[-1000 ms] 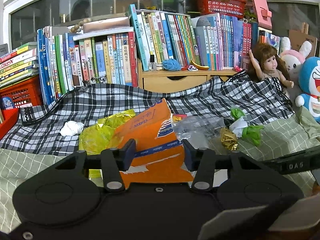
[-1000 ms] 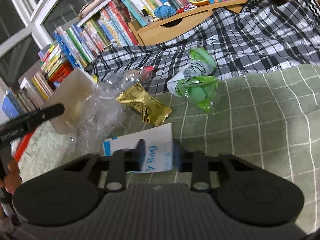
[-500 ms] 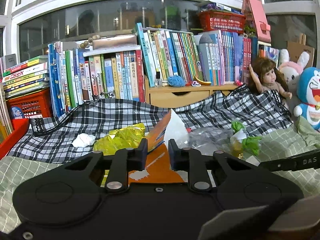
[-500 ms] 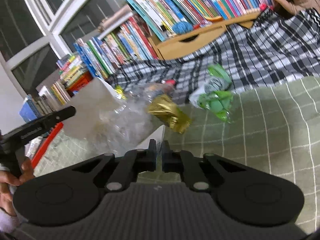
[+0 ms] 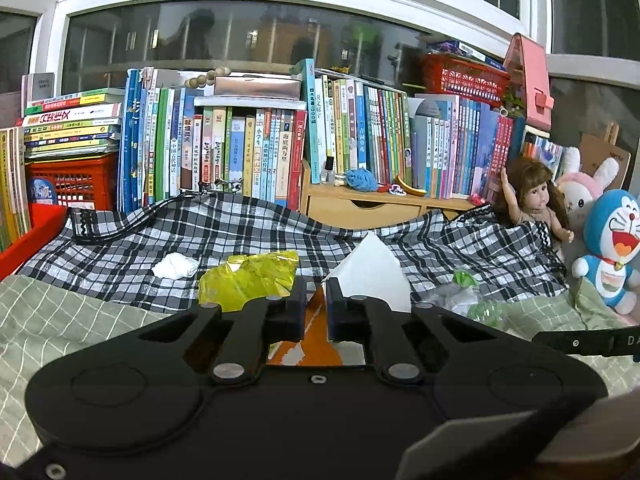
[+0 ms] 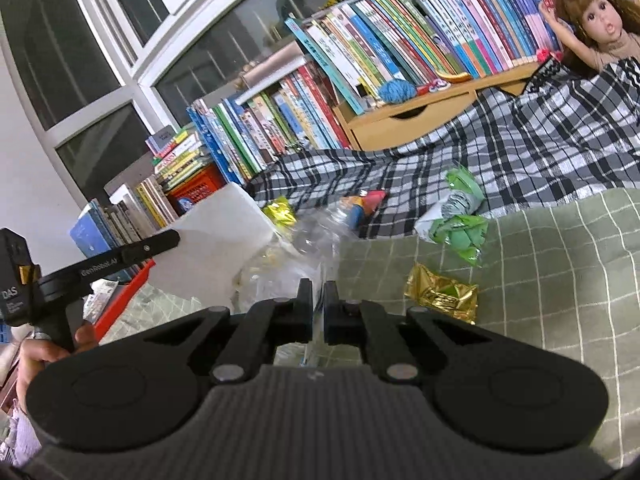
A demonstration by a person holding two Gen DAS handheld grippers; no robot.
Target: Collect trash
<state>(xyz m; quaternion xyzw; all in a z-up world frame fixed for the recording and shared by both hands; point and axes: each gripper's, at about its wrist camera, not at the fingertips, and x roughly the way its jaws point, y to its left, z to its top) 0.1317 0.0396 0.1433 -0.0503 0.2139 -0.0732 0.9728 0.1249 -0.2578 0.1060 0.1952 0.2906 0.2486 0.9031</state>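
Note:
My left gripper (image 5: 316,300) is closing tight on a torn orange carton (image 5: 318,322), with both pads pressing it. The carton's white inner side (image 5: 370,274) stands up ahead of the fingers. In the right wrist view that same carton (image 6: 216,240) hangs lifted at the left. My right gripper (image 6: 317,304) is shut on a thin blue and white paper bag (image 6: 319,306), which shows edge-on between the pads. Loose on the bed lie a yellow-green foil wrapper (image 5: 248,280), a white tissue ball (image 5: 175,266), a gold wrapper (image 6: 442,296), a green wrapper (image 6: 460,228) and a clear plastic bag (image 6: 304,248).
A checked blanket (image 5: 200,236) and a green grid cover (image 6: 560,264) spread over the bed. Behind stand rows of books (image 5: 248,152), a wooden drawer shelf (image 5: 360,206), a red crate (image 5: 72,180), a doll (image 5: 532,200) and plush toys (image 5: 612,248).
Both grippers closed and rose. The left pinched the orange carton and lifted it, its white inside now showing. The right shut on the blue and white bag and raised it off the cover.

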